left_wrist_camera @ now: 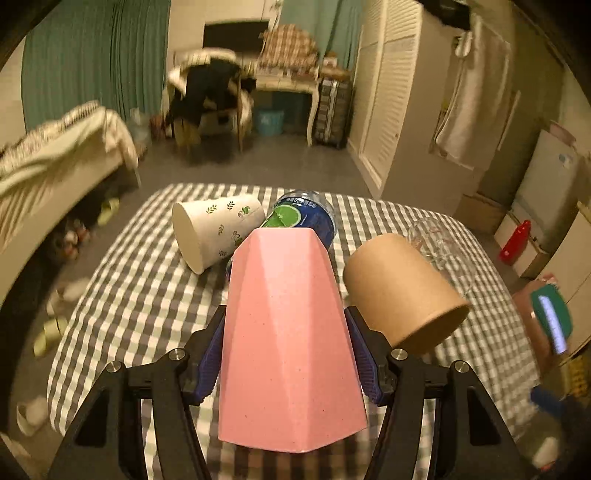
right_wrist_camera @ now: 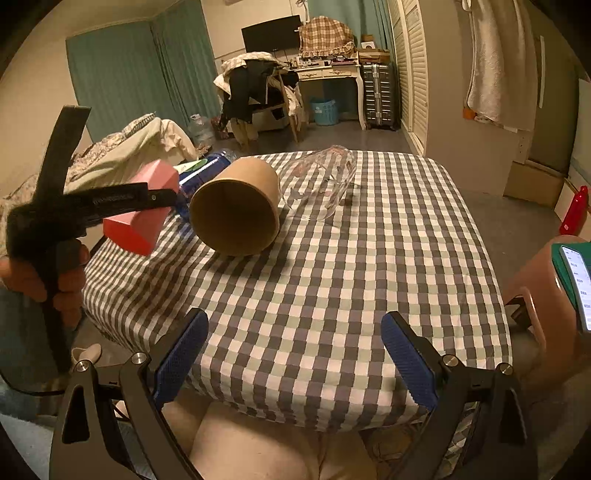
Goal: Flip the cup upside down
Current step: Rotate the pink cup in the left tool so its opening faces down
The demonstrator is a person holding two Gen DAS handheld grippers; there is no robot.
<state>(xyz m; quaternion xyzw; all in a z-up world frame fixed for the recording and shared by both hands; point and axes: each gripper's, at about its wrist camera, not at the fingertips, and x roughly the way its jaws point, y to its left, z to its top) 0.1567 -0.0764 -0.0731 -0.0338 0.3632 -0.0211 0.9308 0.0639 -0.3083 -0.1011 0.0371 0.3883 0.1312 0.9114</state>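
While lifted, left tongs (left_wrist_camera: 284,354) clamp pink cup (left_wrist_camera: 288,332) | right tongs (right_wrist_camera: 295,358) agape, seemingly low.

Paper cup (left_wrist_camera: 218,230) lies left of bottle (left_wrist_camera: 306,216); cardboard cup (left_wrist_camera: 400,291) right; glass (left_wrist_camera: 434,240) seemingly behind it.

Warm, dim indoor light. Teal curtains (right_wrist_camera: 122,77) along the far wall, grey floor (right_wrist_camera: 347,138) below. Black TV (right_wrist_camera: 271,33) above a white desk (right_wrist_camera: 328,74), blue bin (right_wrist_camera: 325,110) underneath, grey suitcase (right_wrist_camera: 380,96) beside it. Chair heaped with clothes (right_wrist_camera: 251,88) left of the desk. White louvered wardrobe doors (right_wrist_camera: 413,70) on the right; bed with rumpled bedding (left_wrist_camera: 55,147) on the left.
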